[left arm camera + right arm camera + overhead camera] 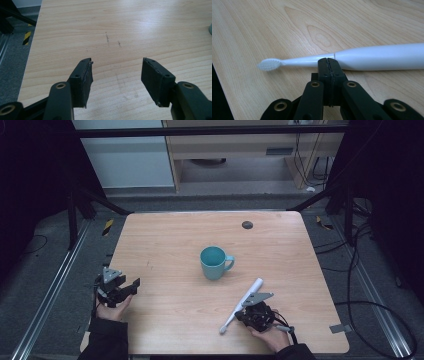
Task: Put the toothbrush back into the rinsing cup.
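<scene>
One white electric toothbrush (243,304) lies on the desk (165,245) at the lower right of the high view, slanting from its bristle head at lower left to its handle at upper right. The right tongs (248,308) sit just beside it, pressed together with nothing between them. In the right gripper view the closed tips (328,62) meet the toothbrush (352,58) where neck joins handle; whether they touch it I cannot tell. The left tongs (131,285) at the lower left stand wide and empty, well apart from it. One teal mug (215,262) stands mid-frame. The left gripper view gives the spread tongs (117,68) over bare wood with faint marks.
</scene>
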The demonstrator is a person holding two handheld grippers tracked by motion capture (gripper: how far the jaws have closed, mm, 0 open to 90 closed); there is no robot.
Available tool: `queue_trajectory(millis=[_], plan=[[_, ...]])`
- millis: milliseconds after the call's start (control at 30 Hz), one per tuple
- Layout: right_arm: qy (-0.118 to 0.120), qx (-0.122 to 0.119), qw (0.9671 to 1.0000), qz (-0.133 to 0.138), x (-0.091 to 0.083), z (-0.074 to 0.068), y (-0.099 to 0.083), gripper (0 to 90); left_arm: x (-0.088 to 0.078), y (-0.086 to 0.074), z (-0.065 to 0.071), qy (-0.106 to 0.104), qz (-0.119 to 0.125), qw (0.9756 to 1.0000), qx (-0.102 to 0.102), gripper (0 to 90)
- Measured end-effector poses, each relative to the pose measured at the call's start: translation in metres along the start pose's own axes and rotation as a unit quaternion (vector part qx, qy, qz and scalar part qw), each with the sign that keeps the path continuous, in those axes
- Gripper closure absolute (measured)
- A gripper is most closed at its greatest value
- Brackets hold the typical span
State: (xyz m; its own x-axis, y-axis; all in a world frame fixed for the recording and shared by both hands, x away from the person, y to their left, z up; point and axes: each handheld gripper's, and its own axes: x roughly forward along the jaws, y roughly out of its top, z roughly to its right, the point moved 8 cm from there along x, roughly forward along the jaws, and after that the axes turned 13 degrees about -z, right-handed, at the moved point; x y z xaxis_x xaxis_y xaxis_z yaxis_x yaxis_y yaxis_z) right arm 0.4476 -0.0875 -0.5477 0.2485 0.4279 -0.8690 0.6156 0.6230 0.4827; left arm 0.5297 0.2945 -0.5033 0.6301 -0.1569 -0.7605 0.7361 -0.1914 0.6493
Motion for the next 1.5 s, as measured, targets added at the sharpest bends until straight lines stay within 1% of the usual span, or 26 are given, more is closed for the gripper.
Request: queue_trajectory(millis=[233,267,333,367,400,433,467,533,567,600,633,667,700,733,800,867,900,933,1000,1067,1100,1133,1200,1267,1367,1500], plan=[[0.003,-0.004,0.9999,0.009,-0.002,-0.001,0.004,90.0,0.0,0.0,0.0,0.0,0.0,1.0,0.0,41.7],[0.0,0.001,0.9997,0.022,-0.009,0.003,0.006,90.0,0.0,0.0,0.0,-0.001,0.0,1.0,-0.001,41.6],[-0.012,0.009,0.9993,0.035,-0.016,0.012,0.008,90.0,0.0,0.0,0.0,0.0,0.0,1.0,-0.001,41.6],[-0.012,0.009,0.9993,0.035,-0.016,0.012,0.008,90.0,0.0,0.0,0.0,0.0,0.0,1.0,-0.001,41.6],[-0.031,0.03,0.9974,0.057,-0.026,0.027,0.012,90.0,0.001,0.0,0.0,0.0,0.0,1.0,0.0,41.6],[-0.031,0.03,0.9974,0.057,-0.026,0.027,0.012,90.0,0.001,0.0,0.0,0.0,0.0,1.0,0.0,41.6],[-0.051,0.049,0.995,0.071,-0.034,0.041,0.014,90.0,0.001,0.0,0.0,0.0,-0.002,1.0,0.001,41.6],[-0.073,0.068,0.9913,0.085,-0.041,0.057,0.016,90.0,0.001,0.0,0.0,0.001,-0.002,1.0,0.001,41.6],[-0.085,0.077,0.9893,0.09,-0.043,0.065,0.015,90.0,0.002,0.0,0.0,0.0,-0.002,1.0,0.001,41.6],[-0.09,0.083,0.9881,0.094,-0.045,0.071,0.015,90.0,0.002,0.0,0.0,0.0,-0.001,1.0,0.001,41.6],[-0.099,0.096,0.9858,0.095,-0.046,0.08,0.013,90.0,0.002,0.0,0.0,0.0,-0.001,1.0,0.001,41.6],[-0.104,0.106,0.9843,0.095,-0.046,0.086,0.012,90.0,0.002,0.0,0.0,0.0,-0.001,1.0,0.001,41.6],[-0.104,0.106,0.9843,0.095,-0.046,0.086,0.012,90.0,0.002,0.0,0.0,0.0,-0.001,1.0,0.001,41.6],[-0.109,0.113,0.9829,0.095,-0.046,0.092,0.011,90.0,0.002,0.0,0.0,0.0,-0.002,1.0,0.001,41.6],[-0.118,0.12,0.9816,0.09,-0.045,0.103,0.009,90.0,0.002,0.0,0.0,0.001,-0.002,1.0,0.001,41.6],[-0.12,0.129,0.9801,0.092,-0.044,0.113,0.013,90.0,0.002,0.0,0.0,0.001,-0.003,1.0,0.002,41.7],[-0.12,0.129,0.9801,0.092,-0.044,0.113,0.013,90.0,0.002,0.0,0.0,0.0,-0.002,1.0,0.001,41.7],[-0.123,0.134,0.9792,0.091,-0.041,0.119,0.016,90.0,0.002,0.0,0.0,0.0,-0.002,1.0,0.001,41.7],[-0.122,0.134,0.9792,0.091,-0.04,0.122,0.017,90.0,0.002,0.0,-0.001,0.0,-0.002,1.0,0.001,41.7],[-0.121,0.138,0.9798,0.079,-0.035,0.127,0.017,90.0,0.003,0.0,-0.001,0.0,-0.003,1.0,0.001,41.8],[-0.129,0.133,0.9799,0.074,-0.032,0.13,0.018,90.0,0.003,0.0,-0.001,0.0,-0.003,1.0,0.001,41.8],[-0.127,0.132,0.9801,0.076,-0.03,0.131,0.022,90.0,0.003,0.0,-0.001,0.0,-0.004,1.0,0.001,41.8],[-0.128,0.128,0.9806,0.073,-0.028,0.132,0.024,90.0,0.003,0.0,-0.001,0.0,-0.003,1.0,0.002,41.8],[-0.128,0.13,0.9806,0.072,-0.026,0.132,0.025,90.0,0.003,0.0,-0.001,0.0,-0.003,1.0,0.002,41.8],[-0.127,0.131,0.9814,0.06,-0.021,0.134,0.023,90.0,0.003,0.0,-0.001,0.0,-0.004,1.0,0.003,41.9],[-0.127,0.131,0.9819,0.052,-0.019,0.134,0.021,90.0,0.003,0.0,-0.001,-0.001,-0.003,1.0,0.003,41.9]])
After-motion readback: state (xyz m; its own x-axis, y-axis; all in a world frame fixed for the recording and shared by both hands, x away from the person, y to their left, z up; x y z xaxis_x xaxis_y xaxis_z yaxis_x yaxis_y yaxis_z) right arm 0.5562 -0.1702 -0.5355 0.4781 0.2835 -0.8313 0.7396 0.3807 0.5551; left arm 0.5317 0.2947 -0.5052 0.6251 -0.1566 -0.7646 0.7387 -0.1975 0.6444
